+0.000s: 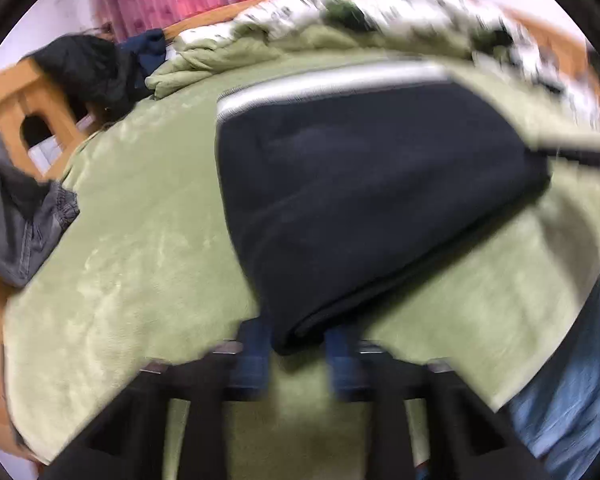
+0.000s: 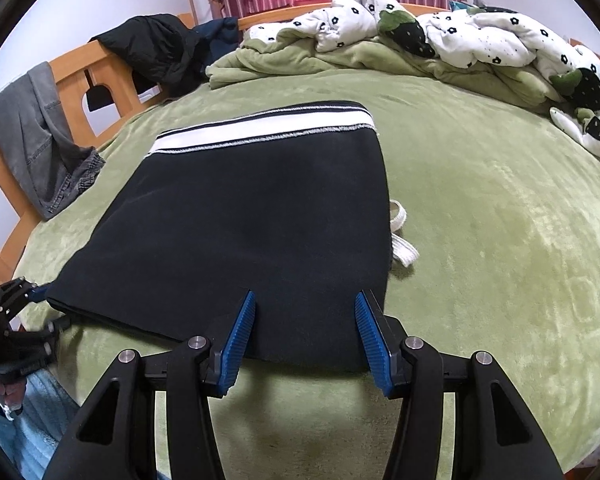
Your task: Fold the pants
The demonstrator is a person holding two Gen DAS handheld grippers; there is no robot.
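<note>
Black pants (image 2: 252, 216) with a white waistband stripe (image 2: 260, 132) lie folded into a flat block on the green bed cover (image 2: 500, 248). My right gripper (image 2: 305, 296) is open, its blue fingers (image 2: 240, 332) standing over the near edge of the block with cloth between them, the pads clear of it. The left wrist view is blurred. There the near corner of the pants (image 1: 360, 200) sits between the blue fingers (image 1: 252, 356) of my left gripper (image 1: 296, 332), which is shut on it. In the right wrist view the left gripper (image 2: 32, 294) sits at the block's left corner.
Grey jeans (image 2: 40, 140) and a black jacket (image 2: 156, 48) hang on the wooden bed frame (image 2: 100, 64) at the left. A rumpled flowered duvet (image 2: 480, 36) lies along the far side. A white band (image 2: 400, 240) pokes out right of the pants. Blue cloth (image 2: 32, 420) shows at the bottom left.
</note>
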